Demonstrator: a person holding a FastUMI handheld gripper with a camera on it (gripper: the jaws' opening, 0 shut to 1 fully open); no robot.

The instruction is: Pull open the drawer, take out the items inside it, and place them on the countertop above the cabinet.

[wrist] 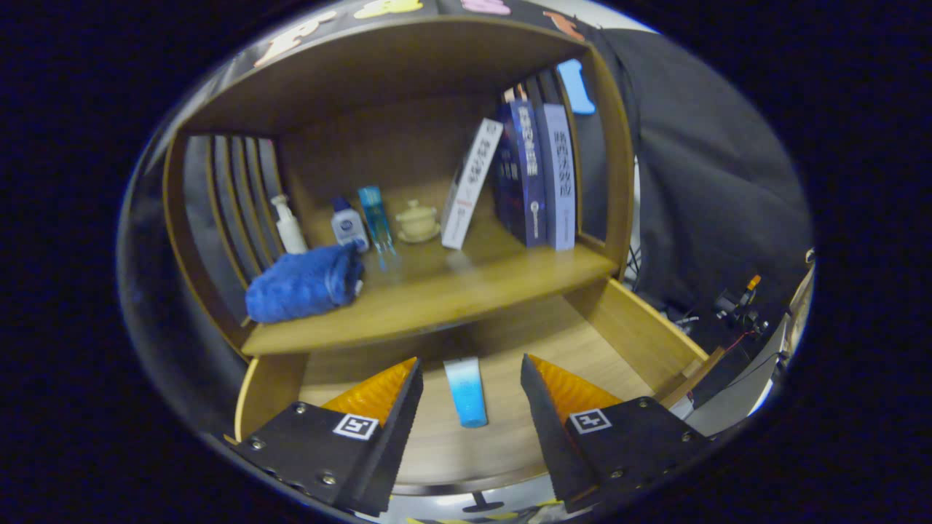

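One wooden countertop (437,298) runs under a cabinet hood, dark cloth hanging to its right. On it, left to right: a blue towel (304,284), three bottles (349,224), a lidded cup (417,220), leaning books (535,175). Below, the open drawer (582,342) holds a blue tube (466,391), lying between the gripper (472,378)'s wide-spread fingers, untouched.
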